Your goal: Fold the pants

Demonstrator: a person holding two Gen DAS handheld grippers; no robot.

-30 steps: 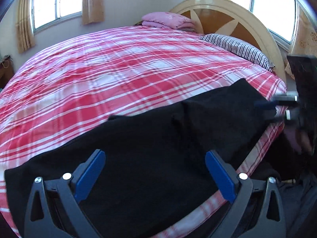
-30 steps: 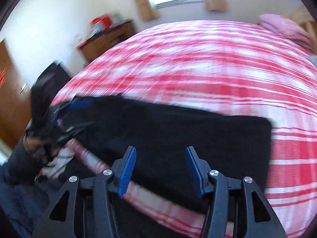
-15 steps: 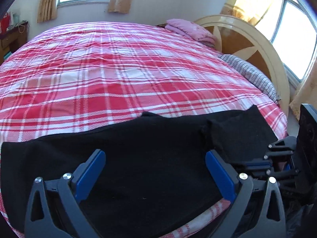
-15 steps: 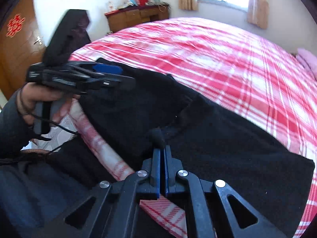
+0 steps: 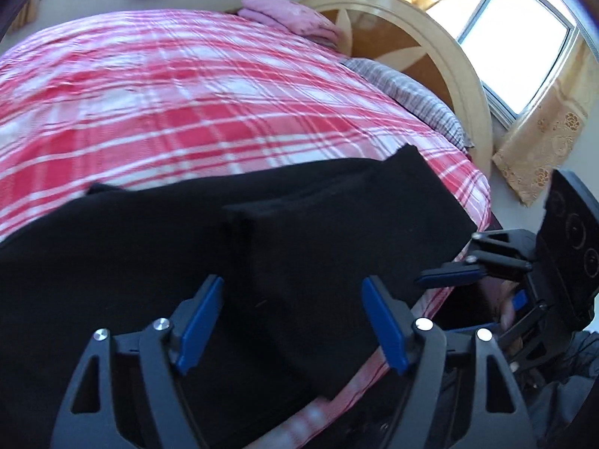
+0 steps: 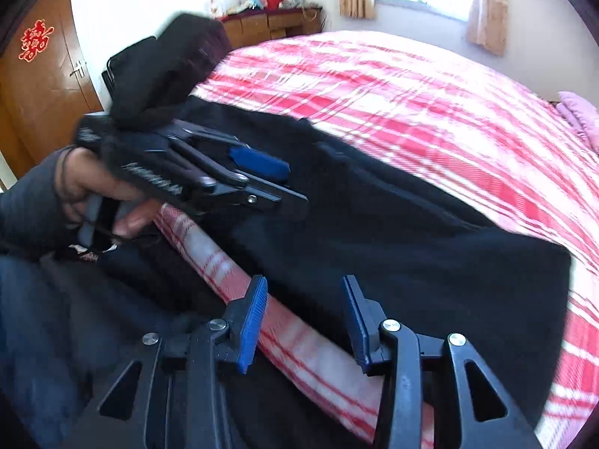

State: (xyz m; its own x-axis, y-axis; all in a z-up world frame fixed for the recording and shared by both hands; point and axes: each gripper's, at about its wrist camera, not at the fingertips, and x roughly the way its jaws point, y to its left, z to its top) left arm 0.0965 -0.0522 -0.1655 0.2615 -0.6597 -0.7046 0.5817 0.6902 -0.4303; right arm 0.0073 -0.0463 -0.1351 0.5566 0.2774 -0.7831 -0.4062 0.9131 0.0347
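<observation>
Black pants [image 5: 262, 232] lie spread along the near edge of a bed with a red plaid cover [image 5: 168, 93]. My left gripper [image 5: 292, 320] hovers just above them. Its jaws are closing but still wide apart, with cloth below and nothing pressed. In the right wrist view the pants [image 6: 411, 247] stretch across the bed's edge. My right gripper [image 6: 305, 318] is over that edge with its jaws opening and no cloth between the pads. A hand [image 6: 86, 187] holds the left gripper [image 6: 292, 187] above the far end of the pants.
A curved wooden headboard [image 5: 441, 63], a striped pillow [image 5: 411, 93] and a folded pink blanket [image 5: 292, 18] are at the head of the bed. A wooden dresser [image 6: 273, 26] and a door [image 6: 37, 86] stand beyond the foot. Dark clothing fills the space below the bed's edge.
Half a second ago my right gripper was shut on a pinch of the pants; now its jaws stand apart and the cloth lies free. My left gripper's jaws have narrowed and it has swung towards the headboard.
</observation>
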